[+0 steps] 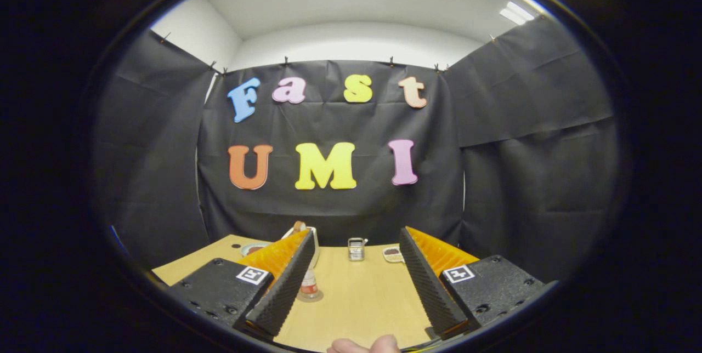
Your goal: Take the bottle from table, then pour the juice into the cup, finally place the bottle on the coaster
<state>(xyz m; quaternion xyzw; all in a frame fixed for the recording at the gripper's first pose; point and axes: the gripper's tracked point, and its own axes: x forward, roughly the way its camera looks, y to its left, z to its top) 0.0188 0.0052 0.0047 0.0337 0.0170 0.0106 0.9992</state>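
A small clear bottle (309,285) with a reddish label stands on the wooden table (362,298), beside the inner face of my left finger, which hides its top. Under the bottle lies a round pale disc (310,297) that looks like the coaster. A small ribbed cup (356,249) stands farther back, near the table's far edge and between the lines of my two fingers. My gripper (356,234) is open wide with nothing between its fingers, held back from the bottle and the cup.
A small dish (392,254) with something dark sits right of the cup. Behind the left finger are another dish (253,248) and a white container (314,234) with a brownish lump on top. A person's fingertip (364,345) shows at the near edge.
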